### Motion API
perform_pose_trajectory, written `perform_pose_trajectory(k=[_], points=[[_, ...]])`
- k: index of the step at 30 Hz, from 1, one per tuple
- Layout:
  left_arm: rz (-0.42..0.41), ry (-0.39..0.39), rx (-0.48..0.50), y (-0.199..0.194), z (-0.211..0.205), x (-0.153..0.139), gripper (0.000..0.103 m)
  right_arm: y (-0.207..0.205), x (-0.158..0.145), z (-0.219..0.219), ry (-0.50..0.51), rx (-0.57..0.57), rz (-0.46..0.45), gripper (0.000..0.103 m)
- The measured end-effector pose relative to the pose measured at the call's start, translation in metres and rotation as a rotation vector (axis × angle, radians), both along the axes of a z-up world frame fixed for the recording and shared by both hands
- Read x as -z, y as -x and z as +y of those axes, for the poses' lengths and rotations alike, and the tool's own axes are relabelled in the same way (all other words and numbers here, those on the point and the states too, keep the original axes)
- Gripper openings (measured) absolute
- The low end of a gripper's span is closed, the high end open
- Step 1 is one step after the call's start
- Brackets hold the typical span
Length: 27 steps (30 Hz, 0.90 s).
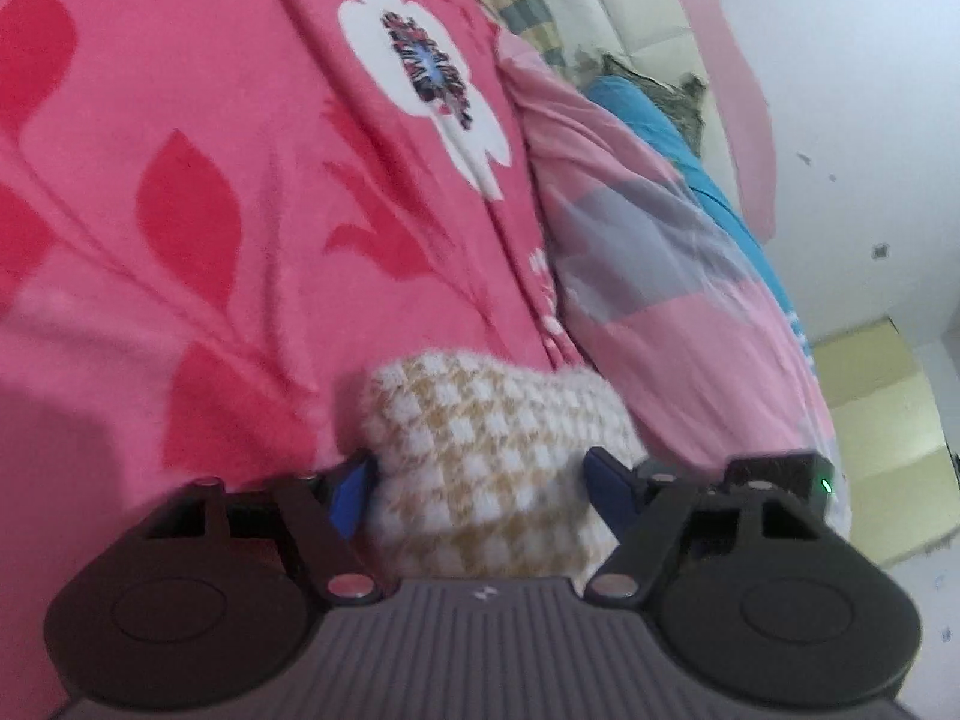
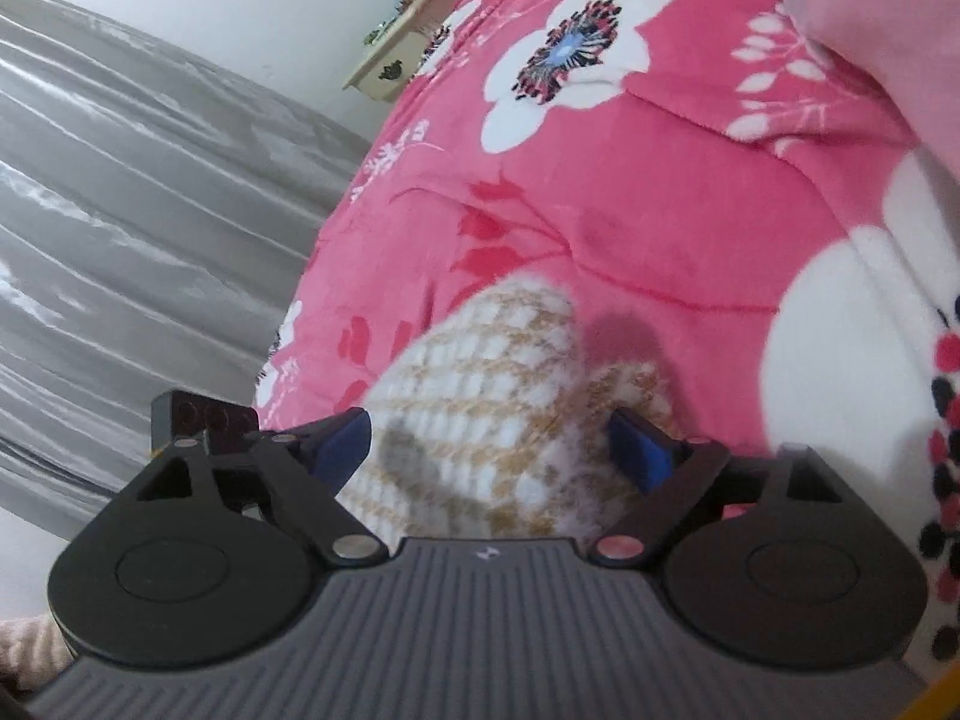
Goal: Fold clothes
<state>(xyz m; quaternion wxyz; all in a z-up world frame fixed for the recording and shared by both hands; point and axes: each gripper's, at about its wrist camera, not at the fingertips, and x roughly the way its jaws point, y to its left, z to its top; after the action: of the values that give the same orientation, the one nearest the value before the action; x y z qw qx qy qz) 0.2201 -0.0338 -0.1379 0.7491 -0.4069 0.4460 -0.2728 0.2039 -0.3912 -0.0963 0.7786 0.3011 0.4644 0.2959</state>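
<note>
both grippers, left (image 1: 480,489) and right (image 2: 489,450), stood wide astride the checked knit (image 1: 480,450), pads seemingly clear; fold apparently being laid on the pink blanket (image 1: 210,180); next likely regrip an edge.

The right tongs (image 2: 489,441) stand with jaws wide, their 2 blue pads (image 2: 342,441) flanking a bunched cream-and-tan checked knit garment (image 2: 486,396) without visibly pressing it (the picture is blurred). The garment lies on a pink blanket (image 2: 660,210) printed with white flowers. Grey curtains (image 2: 132,210) hang at left; a small pale shelf (image 2: 414,24) sits beyond.
</note>
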Motion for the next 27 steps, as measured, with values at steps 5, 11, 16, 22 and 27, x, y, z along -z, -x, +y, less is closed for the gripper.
perform_pose_trajectory(k=[5, 11, 16, 22, 27], points=[[-0.04, -0.068, 0.001, -0.002, -0.017, -0.016, 0.065, 0.01, -0.012, 0.001, 0.091, 0.041, -0.025, 0.042], [-0.145, -0.022, 0.028, 0.012, -0.014, -0.054, 0.061, 0.037, -0.05, -0.003, 0.082, 0.076, -0.123, 0.029], [-0.267, -0.023, 0.09, 0.031, -0.02, -0.1, 0.06, 0.07, -0.098, -0.003, 0.117, 0.087, -0.22, 0.029], [-0.452, -0.029, 0.215, 0.082, -0.025, -0.165, 0.06, 0.133, -0.159, 0.001, 0.163, 0.068, -0.331, 0.028], [-0.637, -0.071, 0.351, 0.151, -0.025, -0.214, 0.06, 0.208, -0.207, 0.023, 0.247, 0.013, -0.403, 0.028]])
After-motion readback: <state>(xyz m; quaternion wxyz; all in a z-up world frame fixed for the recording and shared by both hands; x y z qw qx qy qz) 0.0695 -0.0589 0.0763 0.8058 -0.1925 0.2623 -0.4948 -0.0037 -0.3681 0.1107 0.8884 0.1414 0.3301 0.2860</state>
